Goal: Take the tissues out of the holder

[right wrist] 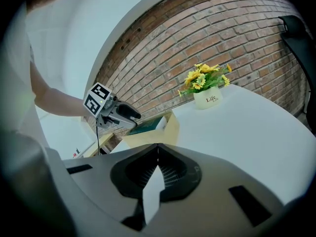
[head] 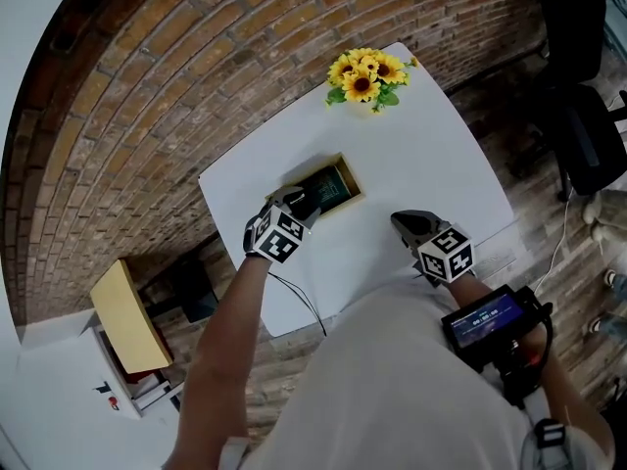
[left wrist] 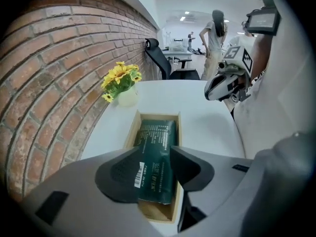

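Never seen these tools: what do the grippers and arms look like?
The left gripper and right gripper: grey bodies, dark ribbed fingers, each with a cube of black-and-white square markers. A thin black cable trails from the left one. Worn: a light short-sleeved top.

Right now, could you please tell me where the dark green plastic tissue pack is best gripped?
I'd grip the dark green plastic tissue pack across its narrow width at its near end, from above: it lies flat inside the open-topped wooden holder, whose walls bar a sideways approach.
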Demonstrator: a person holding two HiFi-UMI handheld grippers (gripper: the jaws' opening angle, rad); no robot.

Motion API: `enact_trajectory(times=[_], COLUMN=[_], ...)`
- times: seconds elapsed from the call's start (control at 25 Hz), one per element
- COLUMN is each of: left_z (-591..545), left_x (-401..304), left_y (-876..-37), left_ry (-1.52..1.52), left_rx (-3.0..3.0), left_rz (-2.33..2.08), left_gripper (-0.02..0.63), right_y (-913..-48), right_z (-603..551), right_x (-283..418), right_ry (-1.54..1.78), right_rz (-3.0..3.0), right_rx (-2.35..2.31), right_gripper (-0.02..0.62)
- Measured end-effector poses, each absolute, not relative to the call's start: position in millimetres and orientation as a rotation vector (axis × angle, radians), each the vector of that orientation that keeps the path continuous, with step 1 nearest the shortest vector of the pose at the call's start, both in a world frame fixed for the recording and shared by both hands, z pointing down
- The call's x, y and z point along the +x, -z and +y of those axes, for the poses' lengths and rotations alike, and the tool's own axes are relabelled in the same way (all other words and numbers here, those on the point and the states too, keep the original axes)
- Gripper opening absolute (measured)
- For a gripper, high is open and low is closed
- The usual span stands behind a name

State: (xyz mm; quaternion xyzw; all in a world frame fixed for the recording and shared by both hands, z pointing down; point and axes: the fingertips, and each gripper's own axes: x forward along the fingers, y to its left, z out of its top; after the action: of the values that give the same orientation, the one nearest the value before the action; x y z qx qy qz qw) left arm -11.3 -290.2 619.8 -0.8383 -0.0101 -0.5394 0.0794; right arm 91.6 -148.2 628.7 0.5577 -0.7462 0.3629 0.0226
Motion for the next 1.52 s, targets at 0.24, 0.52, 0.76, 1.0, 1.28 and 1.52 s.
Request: enact_trajectory(times=[0.24,0.52,0.76,1.0,1.28,1.52], left_z=[-291,-289,-293,-295,-292,-298], left_x=[-8,-7,-7,-7,-8,-10], left_y=[-633,-644,-653,-652,-652,-637], left_ry=[1.725,1.798,1.882,1.925,1.902,1.841], left_rx=[-2.394,-2.286,-2.267,-2.272,-2.298,-2.294], left_rz=[-0.194,-0.306,-0.337,-0.315,-0.3,-0.245], left_gripper=[0.228,0.256,0.273,0.25,0.197,0.189], right_y=[-633,-636,-638,-639,-641,-640], right_z=[-141,-140,-145,-142,-139,-143], right_x=[105,111,111,108,112,110], right_ry=[-1.151,-1.168,-1.169,-1.18,-1.191,-1.175], right_rz=[-2.278,-2.27,-2.278,-2.276,-2.262,-2.278], right_rx=[1.765,1.771,1.76,1.758,1.775,1.767], right_gripper=[0.006,0.006,0.006,0.006,0.006,0.006])
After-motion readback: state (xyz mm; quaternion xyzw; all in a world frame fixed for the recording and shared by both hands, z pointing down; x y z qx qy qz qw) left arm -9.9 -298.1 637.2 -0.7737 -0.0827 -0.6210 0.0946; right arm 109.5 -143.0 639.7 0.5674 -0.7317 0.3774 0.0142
